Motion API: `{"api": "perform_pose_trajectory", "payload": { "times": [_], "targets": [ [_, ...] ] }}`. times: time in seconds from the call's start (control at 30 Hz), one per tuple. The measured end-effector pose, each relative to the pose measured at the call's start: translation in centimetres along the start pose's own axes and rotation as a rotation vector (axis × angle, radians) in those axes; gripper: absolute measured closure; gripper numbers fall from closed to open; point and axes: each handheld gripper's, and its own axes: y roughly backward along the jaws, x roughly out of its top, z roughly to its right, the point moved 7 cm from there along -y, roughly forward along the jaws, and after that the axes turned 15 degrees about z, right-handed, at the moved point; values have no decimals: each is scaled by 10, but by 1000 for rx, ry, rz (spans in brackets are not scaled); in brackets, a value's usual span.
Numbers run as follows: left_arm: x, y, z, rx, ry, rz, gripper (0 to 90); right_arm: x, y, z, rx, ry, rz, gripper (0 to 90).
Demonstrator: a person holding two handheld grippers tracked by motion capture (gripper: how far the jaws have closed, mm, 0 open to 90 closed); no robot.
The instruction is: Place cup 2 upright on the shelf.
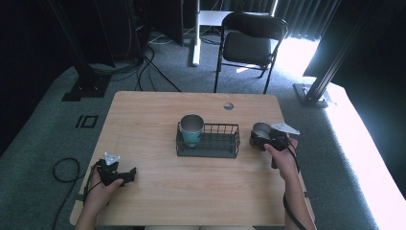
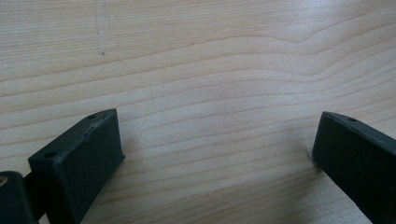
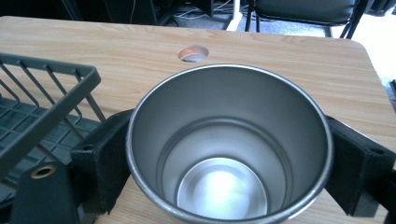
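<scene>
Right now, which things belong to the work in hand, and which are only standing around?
Part of the work:
steel cup between the right gripper's jaws
wire rack
teal cup in the rack

Just around:
left gripper, open over bare table
chair

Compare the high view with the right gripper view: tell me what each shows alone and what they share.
High view alone: the left gripper, open over bare wood, a teal cup standing in the rack, and a folding chair. Right gripper view alone: the steel cup's empty inside, with black fingers against both sides. Both: that steel cup, the wire rack, the table and its round hole.
</scene>
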Motion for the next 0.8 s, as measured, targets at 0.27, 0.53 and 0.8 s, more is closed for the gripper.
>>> {"api": "perform_pose_trajectory", "payload": {
  "times": [0.27,0.53,0.8],
  "targets": [
    [0,0,0,0,0,0,22,17,7,0,3,13,12,135],
    [0,0,0,0,0,0,22,36,12,-9,27,26,36,136],
    [0,0,0,0,0,0,22,53,12,-19,48,62,49,136]
  ]
}}
